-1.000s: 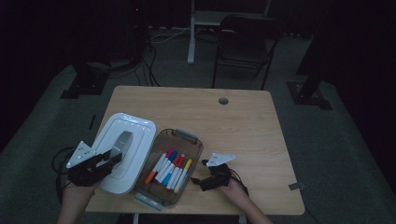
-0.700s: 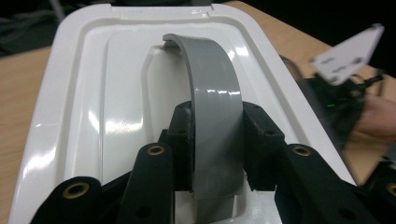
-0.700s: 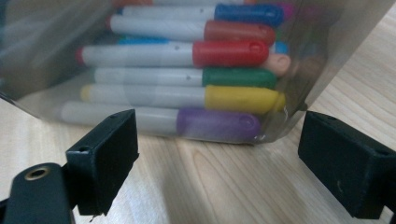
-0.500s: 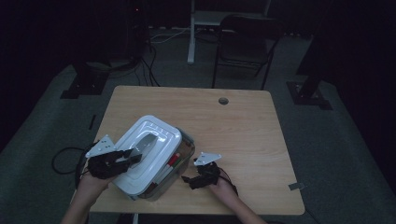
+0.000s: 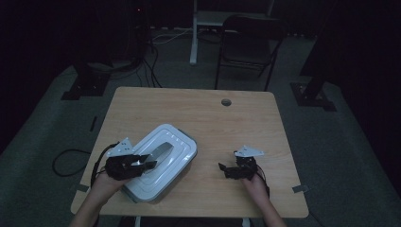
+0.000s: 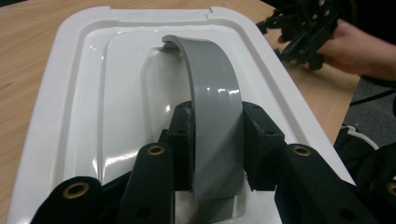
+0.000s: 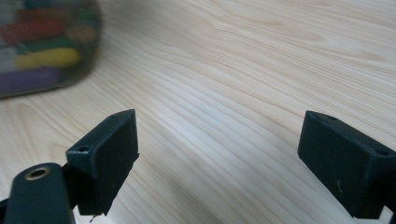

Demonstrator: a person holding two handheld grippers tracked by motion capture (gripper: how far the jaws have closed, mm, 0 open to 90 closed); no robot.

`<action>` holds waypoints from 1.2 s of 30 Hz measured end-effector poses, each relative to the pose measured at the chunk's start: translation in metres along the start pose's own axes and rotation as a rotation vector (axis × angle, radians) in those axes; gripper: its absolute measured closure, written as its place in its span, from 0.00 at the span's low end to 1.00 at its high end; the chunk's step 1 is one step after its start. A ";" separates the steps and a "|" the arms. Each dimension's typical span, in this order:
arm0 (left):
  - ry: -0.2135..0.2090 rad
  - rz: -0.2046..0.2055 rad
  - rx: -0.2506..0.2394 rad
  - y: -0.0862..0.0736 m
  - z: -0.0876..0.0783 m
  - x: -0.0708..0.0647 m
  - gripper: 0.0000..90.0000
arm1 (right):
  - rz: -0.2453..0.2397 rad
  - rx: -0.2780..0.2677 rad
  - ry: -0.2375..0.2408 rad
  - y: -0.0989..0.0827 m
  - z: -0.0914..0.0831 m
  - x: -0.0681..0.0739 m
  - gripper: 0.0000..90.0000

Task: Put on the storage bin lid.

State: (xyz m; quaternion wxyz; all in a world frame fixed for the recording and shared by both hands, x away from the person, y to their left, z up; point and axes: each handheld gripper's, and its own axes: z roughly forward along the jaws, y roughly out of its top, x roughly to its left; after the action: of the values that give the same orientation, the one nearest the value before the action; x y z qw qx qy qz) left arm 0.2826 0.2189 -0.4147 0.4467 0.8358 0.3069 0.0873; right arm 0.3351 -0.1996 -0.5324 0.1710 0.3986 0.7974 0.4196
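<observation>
High view: white lid (image 5: 163,163) sits on bin at table (image 5: 265,123) front-left; left gripper (image 5: 142,164) on its grey handle (image 5: 161,151); right gripper (image 5: 226,171) right of lid, apart.
Left gripper view: jaws clamped on handle.
Right gripper view: jaws spread, nothing between; markers (image 7: 44,44) blurred through bin wall.

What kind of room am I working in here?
Likely a dim lab or studio, not a home: a lone desk on grey carpet, a folding chair behind it, and floor cables by black stand bases.
</observation>
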 end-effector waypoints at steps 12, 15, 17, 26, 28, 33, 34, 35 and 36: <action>-0.010 0.020 -0.041 -0.007 0.002 0.000 0.76 | 0.065 0.018 -0.174 -0.026 -0.035 -0.043 0.13; -0.008 -0.002 -0.054 -0.007 0.001 0.001 0.61 | 0.100 0.025 -0.203 -0.032 -0.040 -0.055 0.13; -0.007 -0.024 -0.060 -0.006 -0.002 0.002 0.44 | 0.117 0.041 -0.222 -0.037 -0.042 -0.060 0.13; 0.070 -0.053 -0.107 -0.002 -0.027 0.009 0.11 | 0.158 0.082 -0.263 -0.047 -0.044 -0.072 0.13; 0.101 -0.072 -0.120 -0.002 -0.034 0.014 0.01 | 0.170 0.099 -0.289 -0.049 -0.046 -0.075 0.13; 0.189 -0.091 -0.159 -0.008 -0.048 0.031 0.01 | 0.184 0.118 -0.304 -0.050 -0.047 -0.078 0.13; 0.208 -0.099 -0.169 -0.013 -0.051 0.039 0.01 | 0.187 0.117 -0.306 -0.051 -0.047 -0.079 0.13; 0.208 -0.099 -0.169 -0.013 -0.051 0.039 0.01 | 0.187 0.117 -0.306 -0.051 -0.047 -0.079 0.13; 0.221 -0.105 -0.175 -0.015 -0.053 0.044 0.01 | 0.186 0.117 -0.306 -0.051 -0.047 -0.079 0.13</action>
State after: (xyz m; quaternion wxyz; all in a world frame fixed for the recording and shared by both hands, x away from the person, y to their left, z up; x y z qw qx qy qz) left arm 0.2887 0.2872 -0.4014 0.4852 0.7619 0.3886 0.1818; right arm 0.3305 -0.3028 -0.5501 0.2274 0.5393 0.7446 0.3210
